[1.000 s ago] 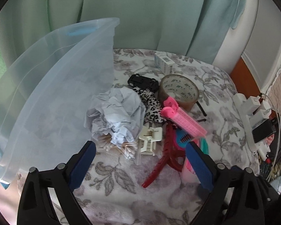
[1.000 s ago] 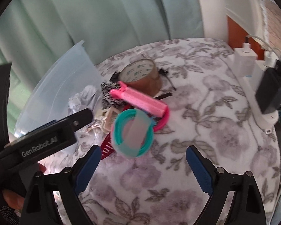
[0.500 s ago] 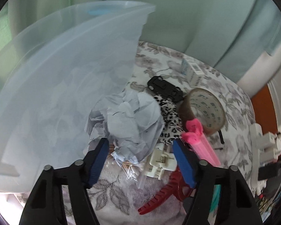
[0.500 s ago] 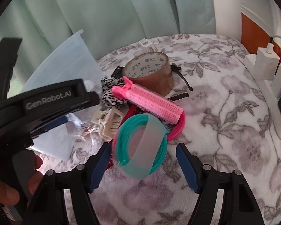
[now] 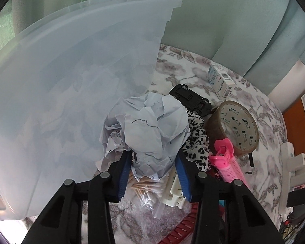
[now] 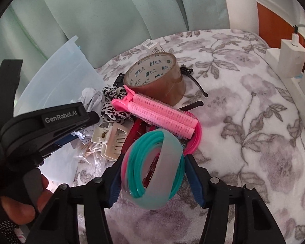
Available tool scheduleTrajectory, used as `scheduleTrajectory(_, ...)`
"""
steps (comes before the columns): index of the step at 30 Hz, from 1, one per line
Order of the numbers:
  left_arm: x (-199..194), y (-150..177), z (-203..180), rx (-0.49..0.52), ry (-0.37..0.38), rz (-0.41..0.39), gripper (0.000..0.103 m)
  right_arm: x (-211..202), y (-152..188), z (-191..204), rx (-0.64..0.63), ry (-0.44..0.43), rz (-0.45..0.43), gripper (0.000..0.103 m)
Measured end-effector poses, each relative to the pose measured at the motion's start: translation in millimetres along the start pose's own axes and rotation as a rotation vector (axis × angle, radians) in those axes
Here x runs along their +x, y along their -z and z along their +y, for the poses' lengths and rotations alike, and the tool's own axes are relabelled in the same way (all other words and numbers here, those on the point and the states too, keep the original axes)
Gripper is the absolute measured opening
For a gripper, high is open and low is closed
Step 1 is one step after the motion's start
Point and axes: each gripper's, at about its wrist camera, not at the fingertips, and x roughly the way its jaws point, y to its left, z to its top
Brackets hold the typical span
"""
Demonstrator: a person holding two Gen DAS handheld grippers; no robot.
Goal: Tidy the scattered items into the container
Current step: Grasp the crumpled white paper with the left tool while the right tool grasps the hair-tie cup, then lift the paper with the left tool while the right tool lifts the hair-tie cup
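Crumpled white paper [image 5: 152,130] sits between the blue pads of the left gripper [image 5: 154,172], the pads pressed against its lower sides so the wad appears pinched; it rests on the heap just beside the open wall of the translucent plastic container [image 5: 71,77]. Judged light, soft and compressible, it should hold with a modest squeeze across its bulk, though loose folds may tear or slip free. Beneath it lies a clear bag of cotton swabs [image 5: 146,191], which could be caught by the pads and dragged along. The right gripper [image 6: 152,172] brackets a coil of teal bands wrapped in a frosted sleeve [image 6: 152,168], its pads against both flanks; the coil appears gripped. It is judged light and springy, with a smooth sleeve that may slide, so a hold across the sleeve's width is the safer one. Remaining on the floral blanket [image 6: 254,122]: brown packing tape roll [image 6: 158,77], pink hair roller clip [image 6: 158,113], leopard scrunchie [image 6: 111,105], cream claw clip [image 6: 109,142], black toy car [image 5: 191,99], small white box [image 5: 221,81]. Container interior appears to hold nothing yet.
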Motion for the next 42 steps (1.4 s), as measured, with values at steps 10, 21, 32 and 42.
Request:
scheduleTrajectory(10,-24,4,-11,0.047,0.034,-0.037,0.039,-22,5,1,0.017,0.015,-0.023,0.057)
scheduleTrajectory(21,-73,3,2,0.079,0.133,-0.069,0.039,-63,17,2,0.05,0.037,-0.064,0.056)
scheduleTrajectory(32,-106,12,16,0.097,0.177,-0.103,0.039,-67,26,3,0.049,0.077,-0.07,0.056)
scheduleTrajectory(42,-108,15,21,0.094,0.177,-0.096,0.039,-54,39,-21,0.098,0.132,-0.008,0.059)
